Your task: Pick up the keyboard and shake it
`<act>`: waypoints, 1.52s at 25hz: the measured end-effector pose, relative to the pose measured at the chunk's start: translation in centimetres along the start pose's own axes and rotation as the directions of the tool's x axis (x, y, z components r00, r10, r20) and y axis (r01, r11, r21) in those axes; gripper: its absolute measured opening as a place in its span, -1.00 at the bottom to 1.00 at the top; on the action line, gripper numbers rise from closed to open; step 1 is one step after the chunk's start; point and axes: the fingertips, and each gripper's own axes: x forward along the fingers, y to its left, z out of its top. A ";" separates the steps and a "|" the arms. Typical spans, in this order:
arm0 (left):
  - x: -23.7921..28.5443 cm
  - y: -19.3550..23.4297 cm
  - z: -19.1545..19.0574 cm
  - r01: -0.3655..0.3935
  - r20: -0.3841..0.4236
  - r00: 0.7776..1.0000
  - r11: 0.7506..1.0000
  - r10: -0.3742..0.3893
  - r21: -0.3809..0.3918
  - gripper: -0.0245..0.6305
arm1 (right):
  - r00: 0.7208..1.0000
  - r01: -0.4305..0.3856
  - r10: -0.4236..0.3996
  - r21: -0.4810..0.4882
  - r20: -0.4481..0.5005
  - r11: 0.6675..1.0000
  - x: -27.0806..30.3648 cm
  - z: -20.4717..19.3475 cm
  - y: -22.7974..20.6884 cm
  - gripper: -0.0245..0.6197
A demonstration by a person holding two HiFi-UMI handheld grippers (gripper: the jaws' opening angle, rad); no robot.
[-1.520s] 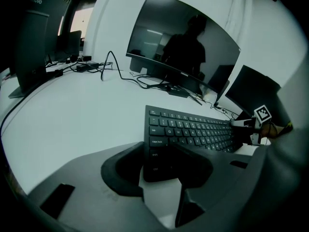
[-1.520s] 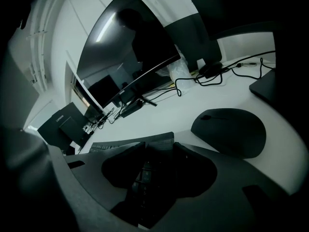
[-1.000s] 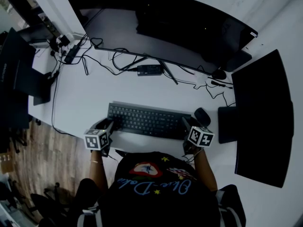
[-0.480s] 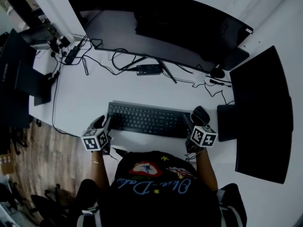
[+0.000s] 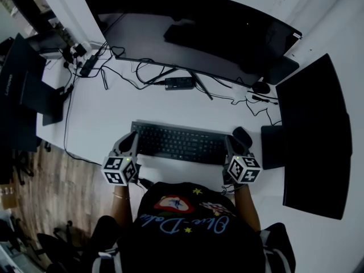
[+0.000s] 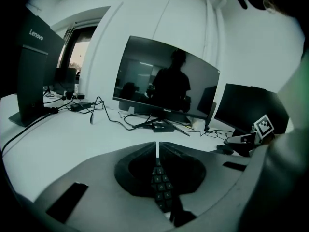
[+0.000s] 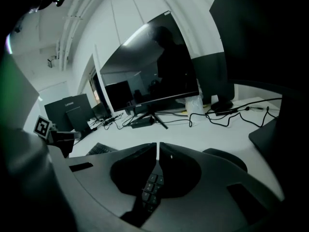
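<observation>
A black keyboard [image 5: 179, 143] lies flat on the white desk [image 5: 108, 118] in front of the person. My left gripper [image 5: 132, 142] is at its left end and my right gripper [image 5: 230, 147] at its right end. In the left gripper view the jaws of the left gripper [image 6: 157, 151] are closing, nearly meeting, with the keyboard's end [image 6: 161, 185] pinched between them. The right gripper view shows the same: the right gripper [image 7: 158, 151] is closing its jaws on a strip of keys [image 7: 150, 187].
A black mouse [image 5: 243, 136] sits just beyond the right gripper. A wide curved monitor [image 5: 193, 27] stands behind the keyboard, with cables [image 5: 142, 73] and a small box at its foot. A second screen [image 5: 315, 135] stands at the right, another [image 5: 23, 90] at the left.
Both grippers have slid forward onto the keyboard's two ends, and their jaws have gone from wide apart to nearly together. The keyboard has not moved.
</observation>
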 end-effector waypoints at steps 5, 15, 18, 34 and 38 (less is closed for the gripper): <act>-0.6 -2.8 2.2 0.062 0.072 0.995 0.992 -0.070 0.106 -0.90 | 0.994 -0.028 0.030 -0.022 0.104 0.999 -1.3 2.8 1.7 -0.92; -2.0 -6.7 6.1 0.142 0.162 0.971 0.972 -0.174 0.189 -0.91 | 0.967 -0.088 0.111 -0.107 0.231 0.990 -3.5 6.8 5.4 -0.92; -2.0 -7.0 5.9 0.160 0.156 0.969 0.965 -0.193 0.206 -0.91 | 0.965 -0.098 0.119 -0.099 0.235 0.990 -3.6 6.8 5.9 -0.92; -2.5 -7.5 6.4 0.180 0.173 0.959 0.956 -0.223 0.232 -0.91 | 0.964 -0.128 0.155 -0.134 0.217 0.983 -3.9 7.1 7.0 -0.92; -2.7 -7.7 6.2 0.184 0.168 0.959 0.955 -0.226 0.234 -0.91 | 0.963 -0.141 0.165 -0.122 0.214 0.982 -3.9 7.2 7.0 -0.92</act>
